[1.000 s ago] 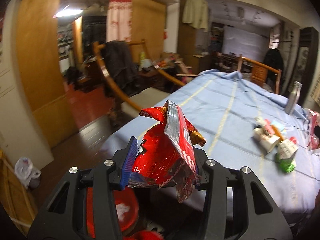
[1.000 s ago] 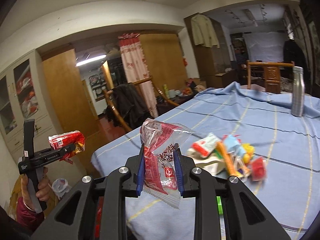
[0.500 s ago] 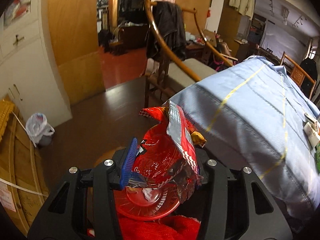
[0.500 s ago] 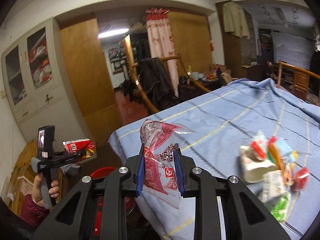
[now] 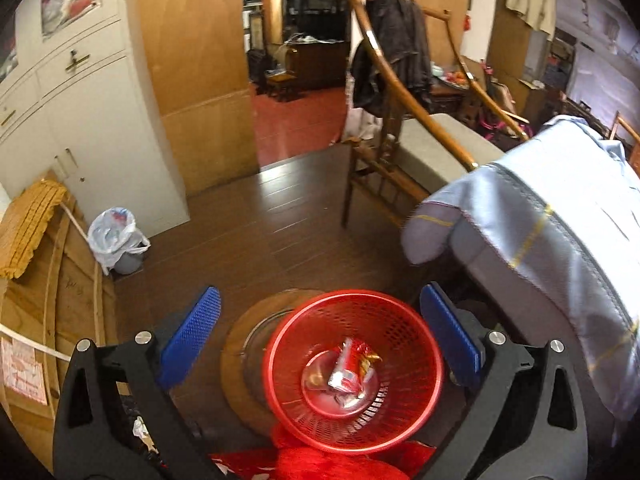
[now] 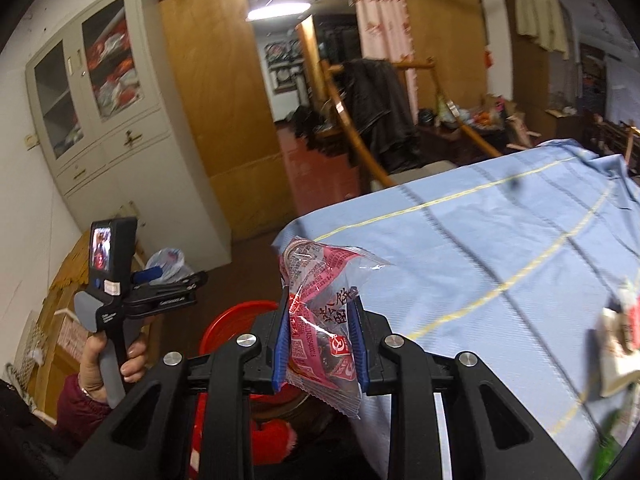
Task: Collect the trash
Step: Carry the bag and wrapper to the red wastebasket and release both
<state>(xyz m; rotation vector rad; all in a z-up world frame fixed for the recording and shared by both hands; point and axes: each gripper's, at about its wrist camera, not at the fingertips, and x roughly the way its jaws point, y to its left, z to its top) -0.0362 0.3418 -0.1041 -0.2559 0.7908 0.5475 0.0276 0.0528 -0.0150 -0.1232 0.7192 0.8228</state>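
My left gripper (image 5: pixel 320 332) is open and empty, held above a red mesh waste basket (image 5: pixel 420 392) on the floor. A crumpled red snack wrapper (image 5: pixel 352 372) lies at the basket's bottom. In the right wrist view the left gripper (image 6: pixel 176 284) shows at the left, over the basket's rim (image 6: pixel 224 316). My right gripper (image 6: pixel 320 340) is shut on a clear pink-printed snack bag (image 6: pixel 320 308), held over the corner of the blue-clothed table (image 6: pixel 500 248). More trash (image 6: pixel 620 332) lies blurred at the table's right edge.
A wooden chair (image 5: pixel 400 152) with a dark jacket stands beside the table corner (image 5: pixel 540 216). A white plastic bag (image 5: pixel 116 236) sits on the floor by a grey cabinet (image 5: pixel 80 120). A wooden round base (image 5: pixel 240 352) lies under the basket.
My left gripper tilted down over the basket and opened; the red wrapper dropped into the basket. My right gripper swung left with the pink bag still held.
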